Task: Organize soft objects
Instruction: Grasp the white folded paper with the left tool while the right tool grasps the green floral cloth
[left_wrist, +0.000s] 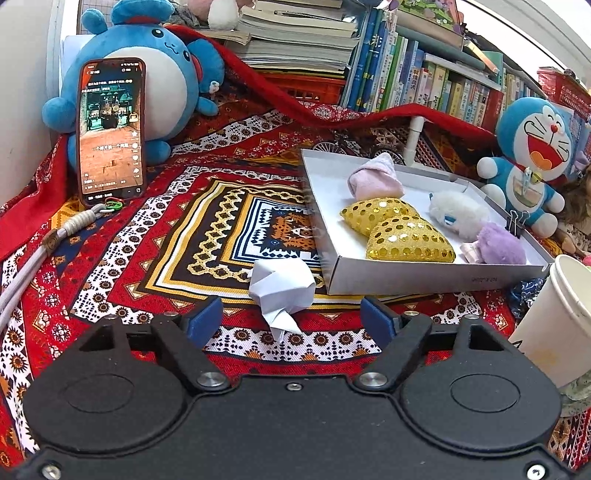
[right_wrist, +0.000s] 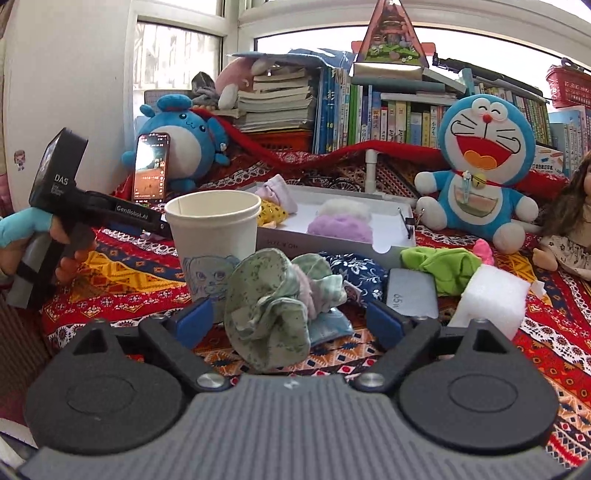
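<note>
Both claws stand wide and hold nothing: the left claw (left_wrist: 291, 317) hovers over a crumpled white tissue (left_wrist: 281, 286) on the bench, the right claw (right_wrist: 290, 319) before a green floral scrunchie (right_wrist: 269, 299). Just beyond, the white tray (left_wrist: 424, 275) already holds gold sequin cushions (left_wrist: 399, 230), a pink cloth (left_wrist: 375, 179) and pompoms; the scrunchie, tissue and green cloth (right_wrist: 441, 267) seemingly remain.

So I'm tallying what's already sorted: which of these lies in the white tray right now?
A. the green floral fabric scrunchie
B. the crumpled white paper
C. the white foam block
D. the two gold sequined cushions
D: the two gold sequined cushions lie inside the white tray, whereas the crumpled white paper sits on the cloth before the left gripper, and the scrunchie and foam block lie outside the tray.
</note>
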